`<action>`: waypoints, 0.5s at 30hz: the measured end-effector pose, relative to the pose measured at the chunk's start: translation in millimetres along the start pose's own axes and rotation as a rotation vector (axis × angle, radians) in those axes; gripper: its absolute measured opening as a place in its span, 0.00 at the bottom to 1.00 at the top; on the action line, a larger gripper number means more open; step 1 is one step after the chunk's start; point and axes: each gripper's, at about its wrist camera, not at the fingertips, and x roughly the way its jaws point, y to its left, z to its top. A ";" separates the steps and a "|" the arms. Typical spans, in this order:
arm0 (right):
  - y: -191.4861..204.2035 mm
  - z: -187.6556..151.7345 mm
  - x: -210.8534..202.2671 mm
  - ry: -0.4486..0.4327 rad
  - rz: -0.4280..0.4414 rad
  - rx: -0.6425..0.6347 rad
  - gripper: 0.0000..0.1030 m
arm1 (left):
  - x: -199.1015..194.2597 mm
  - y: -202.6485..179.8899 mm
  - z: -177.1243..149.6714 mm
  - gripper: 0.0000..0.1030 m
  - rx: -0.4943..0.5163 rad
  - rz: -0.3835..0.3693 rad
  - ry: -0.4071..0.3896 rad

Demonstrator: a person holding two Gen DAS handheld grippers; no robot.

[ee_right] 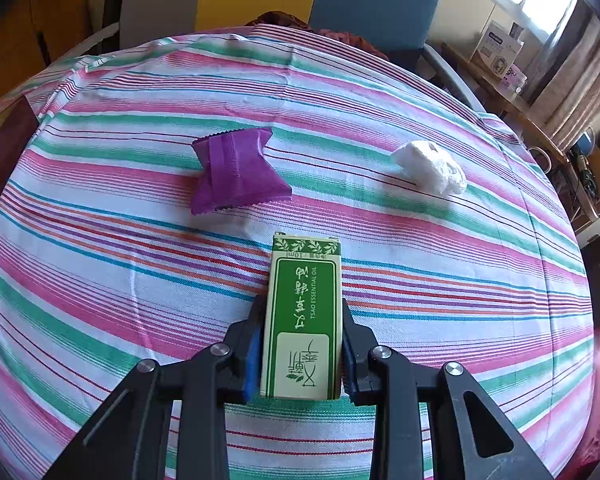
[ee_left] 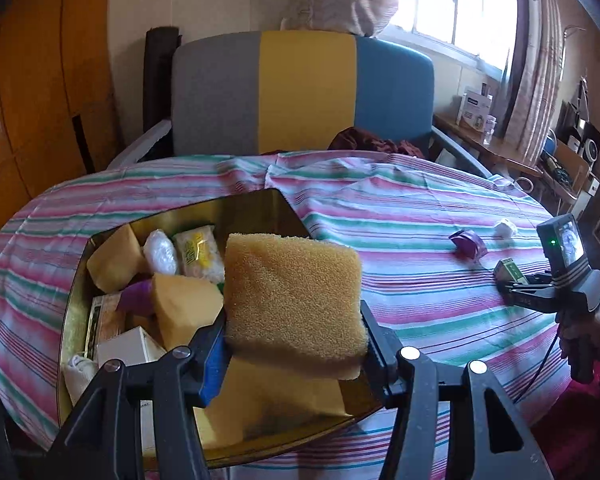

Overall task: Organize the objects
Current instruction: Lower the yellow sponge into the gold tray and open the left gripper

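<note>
Sponge [ee_left: 292, 300] clamped in left gripper [ee_left: 294, 344] above gold tin [ee_left: 76, 320]; right gripper [ee_right: 300, 344] grips green box [ee_right: 302, 320]. Best lowered into free corner before release.

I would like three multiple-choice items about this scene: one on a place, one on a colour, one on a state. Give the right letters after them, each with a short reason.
1. Where is the sponge held by the left gripper?
A. above the tin
B. on the chair
C. under the cloth

2. What colour is the wrapped packet on the tablecloth?
A. yellow
B. purple
C. black

3. What is the right gripper doing?
A. open, with nothing
B. shut on the white wad
C. shut on the green box

Answers: 1 A, the tin lies beneath it; 2 B, clearly purple; 3 C, both fingers press its sides.
</note>
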 end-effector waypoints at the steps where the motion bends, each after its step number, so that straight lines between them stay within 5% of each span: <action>1: -0.2 0.2 0.0 0.000 -0.002 -0.003 0.32 | 2.7 2.8 -0.6 0.55 -0.007 0.004 0.009; 10: -0.1 -0.1 0.3 0.000 -0.017 -0.021 0.32 | 36.4 54.7 -3.2 0.55 -0.178 -0.008 0.141; 15: -1.7 1.9 1.8 0.001 -0.020 -0.029 0.32 | 59.7 64.1 -16.8 0.57 -0.175 0.001 0.240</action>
